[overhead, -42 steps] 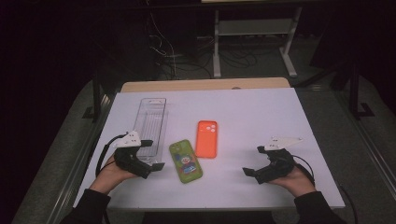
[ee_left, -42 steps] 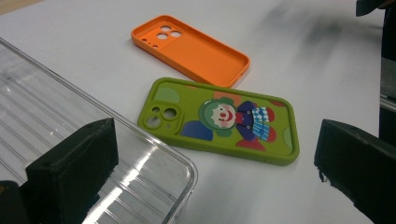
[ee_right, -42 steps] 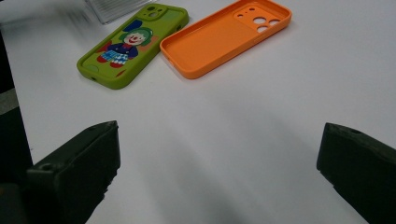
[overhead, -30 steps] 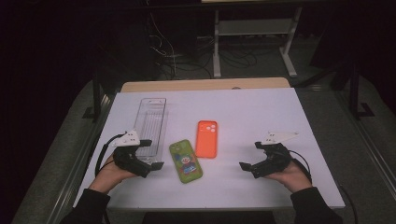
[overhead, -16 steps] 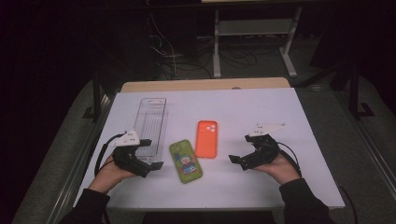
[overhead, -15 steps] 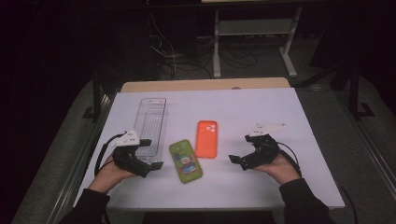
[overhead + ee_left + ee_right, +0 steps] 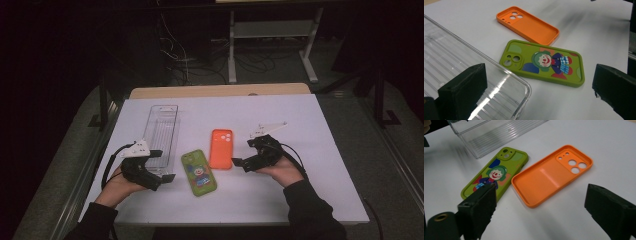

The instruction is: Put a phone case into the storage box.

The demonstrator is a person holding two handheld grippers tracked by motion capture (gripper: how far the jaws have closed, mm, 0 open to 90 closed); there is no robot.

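where the dim room falls away behind, with a metal shelf frame [image 7: 272, 35] and loose cables [image 7: 180, 55] on the dark floor, a white counter [image 7: 310, 125] takes up the middle of the high view, a strip of bare wood [image 7: 215, 91] along its far edge. a long clear plastic tray [image 7: 162, 132] lies on the counter's left half, running away from the person, and it looks empty. just right of the tray's near end lies a green phone case [image 7: 199, 172] printed with a clown, its back facing up. an orange phone case [image 7: 220, 148] lies beside it, farther from the person, hollow side up, the two very close at their corners. the left hand-held gripper [image 7: 159, 166] rests at the tray's near end, jaws spread apart, holding nothing. the right hand-held gripper [image 7: 239, 162] sits just right of the orange case, its jaws also wide apart and empty, pointing toward that case.
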